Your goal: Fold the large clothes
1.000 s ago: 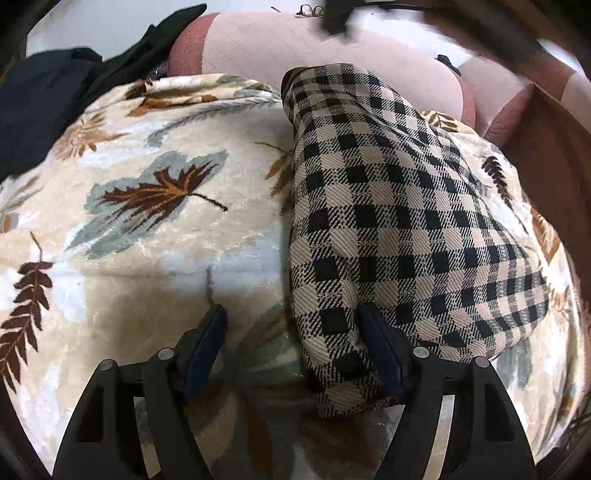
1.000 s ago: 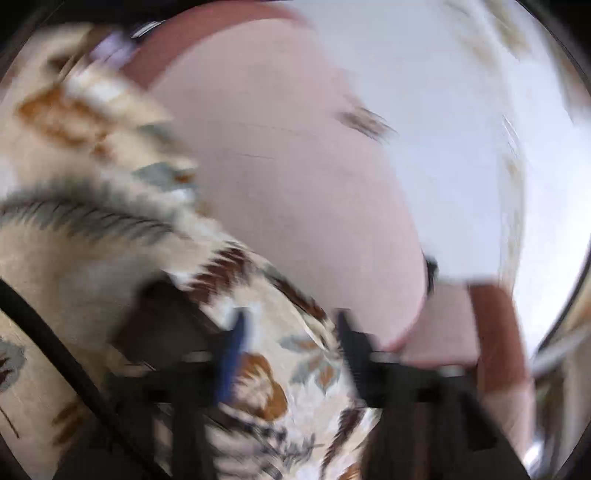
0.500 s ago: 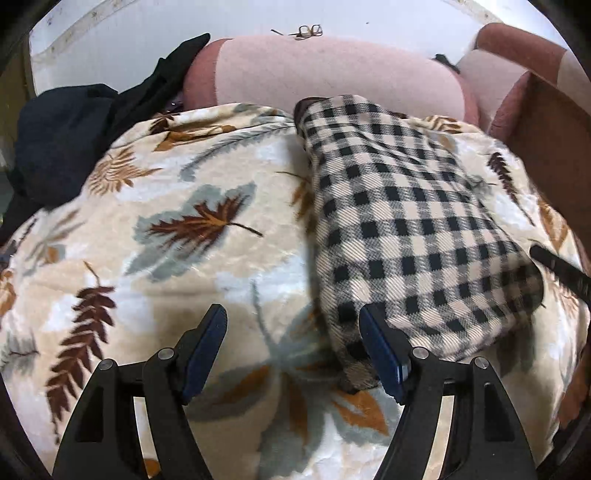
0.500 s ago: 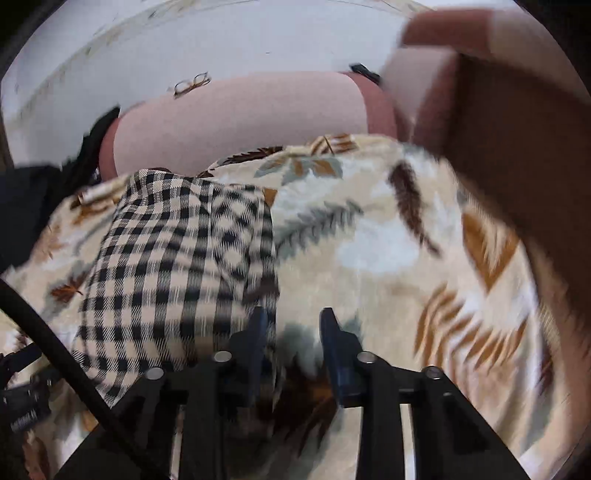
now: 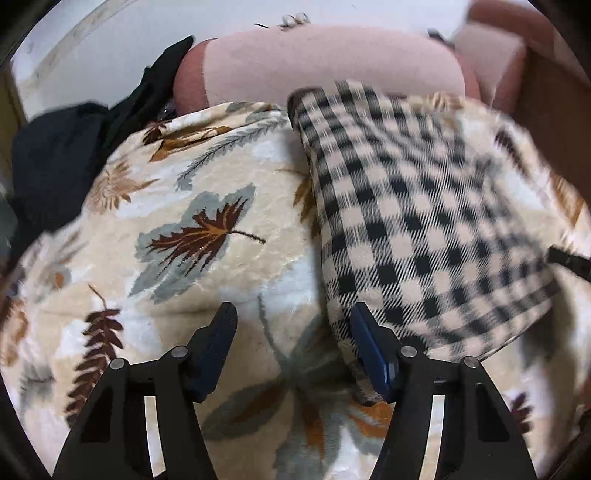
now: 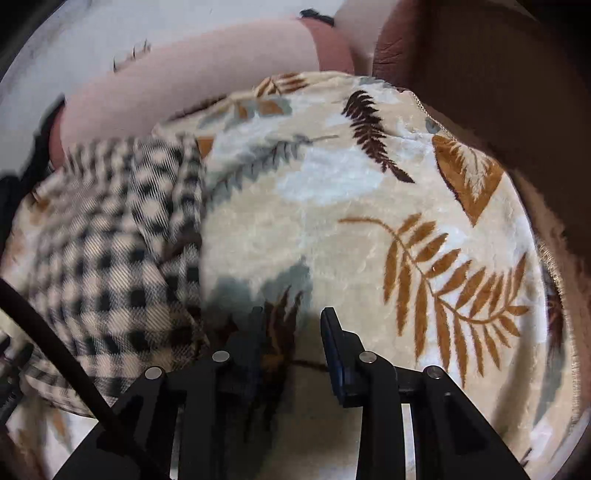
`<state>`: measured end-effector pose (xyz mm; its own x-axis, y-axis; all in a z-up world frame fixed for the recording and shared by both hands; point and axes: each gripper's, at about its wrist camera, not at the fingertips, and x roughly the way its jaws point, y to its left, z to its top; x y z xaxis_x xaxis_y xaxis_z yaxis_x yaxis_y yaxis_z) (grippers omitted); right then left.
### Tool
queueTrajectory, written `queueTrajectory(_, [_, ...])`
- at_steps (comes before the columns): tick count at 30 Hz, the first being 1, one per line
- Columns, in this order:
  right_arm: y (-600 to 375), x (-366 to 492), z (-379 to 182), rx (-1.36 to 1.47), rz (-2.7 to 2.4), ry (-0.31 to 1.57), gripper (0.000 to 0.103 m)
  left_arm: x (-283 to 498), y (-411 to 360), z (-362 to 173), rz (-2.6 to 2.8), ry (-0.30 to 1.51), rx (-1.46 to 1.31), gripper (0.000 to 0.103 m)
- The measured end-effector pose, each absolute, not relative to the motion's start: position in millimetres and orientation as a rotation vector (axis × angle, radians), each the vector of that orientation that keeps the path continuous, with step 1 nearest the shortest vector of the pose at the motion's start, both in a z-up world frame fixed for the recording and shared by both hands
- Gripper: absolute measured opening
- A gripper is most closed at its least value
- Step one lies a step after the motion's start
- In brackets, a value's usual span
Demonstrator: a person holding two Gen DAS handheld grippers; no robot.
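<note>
A folded black-and-cream checked garment (image 5: 417, 229) lies on a cream blanket with a leaf print (image 5: 207, 206). My left gripper (image 5: 293, 325) hovers over the garment's near left corner. Its jaws are closing, its right finger (image 5: 365, 332) stands in front of the cloth edge, and no pad presses on the fabric. In the right wrist view the garment (image 6: 110, 258) is at the left and blurred. My right gripper (image 6: 293, 328) hangs just right of its near edge, over bare blanket (image 6: 369, 221), with its jaws narrowly apart and nothing between them.
A pink bolster cushion (image 5: 332, 62) runs along the back, with a pair of glasses (image 5: 293, 18) on it. A heap of black clothes (image 5: 55, 166) lies at the far left. A brown sofa arm (image 6: 480, 74) borders the blanket on the right.
My right gripper swung round from the far cushion to the garment's near right side and its jaws narrowed. My left gripper rose a little off the cloth and its jaws came closer.
</note>
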<state>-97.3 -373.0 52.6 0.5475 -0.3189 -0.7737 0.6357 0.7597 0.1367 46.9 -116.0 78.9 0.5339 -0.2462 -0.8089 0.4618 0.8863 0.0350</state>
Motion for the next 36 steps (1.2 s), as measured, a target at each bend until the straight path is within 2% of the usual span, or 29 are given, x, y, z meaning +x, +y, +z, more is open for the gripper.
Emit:
queueTrajectory(1, [-376, -100, 57, 0.470, -0.551, 0.775, 0.042, 52, -108, 83, -0.432, 0.914, 0.200, 0.066])
queueTrajectory(2, [-376, -101, 60, 0.503, -0.510, 0.745, 0.061, 56, -102, 85, -0.431, 0.916, 0.166, 0.068])
queueTrajectory(4, [-373, -99, 62, 0.544, -0.437, 0.722, 0.079, 66, -93, 85, -0.425, 0.935, 0.116, 0.071])
queueTrajectory(9, [-356, -85, 53, 0.474, -0.429, 0.794, 0.079, 82, -93, 67, -0.590, 1.039, 0.006, 0.071])
queueTrajectory(16, [-381, -72, 33, 0.537, -0.455, 0.811, 0.082, 95, -127, 39, -0.797, 1.179, -0.128, 0.075])
queueTrajectory(19, [-390, -60, 24, 0.586, -0.376, 0.802, 0.083, 97, -141, 32, -0.838, 1.193, -0.148, 0.083])
queueTrajectory(21, [-388, -54, 22, 0.586, -0.325, 0.787, 0.083, 97, -150, 31, -0.822, 1.195, -0.122, 0.083])
queueTrajectory(22, [-386, -52, 22, 0.597, -0.298, 0.779, 0.082, 97, -154, 32, -0.809, 1.196, -0.101, 0.079])
queueTrajectory(23, [-381, -50, 21, 0.609, -0.256, 0.774, 0.073, 95, -157, 34, -0.783, 1.192, -0.075, 0.072])
queueTrajectory(24, [-375, -45, 18, 0.619, -0.202, 0.789, 0.062, 93, -159, 35, -0.753, 1.192, -0.043, 0.053])
queueTrajectory(25, [-369, -41, 17, 0.623, -0.165, 0.810, 0.036, 93, -160, 37, -0.744, 1.189, -0.026, 0.040])
queueTrajectory(27, [-356, -38, 23, 0.548, -0.181, 0.815, 0.030, 90, -157, 50, -0.774, 1.171, -0.040, 0.028])
queueTrajectory(29, [-349, -41, 31, 0.556, -0.160, 0.798, 0.022, 87, -150, 66, -0.766, 1.154, -0.038, 0.026])
queueTrajectory(36, [-308, -83, 52, 0.586, -0.067, 0.801, 0.018, 44, -105, 90, -0.754, 1.150, 0.016, 0.027])
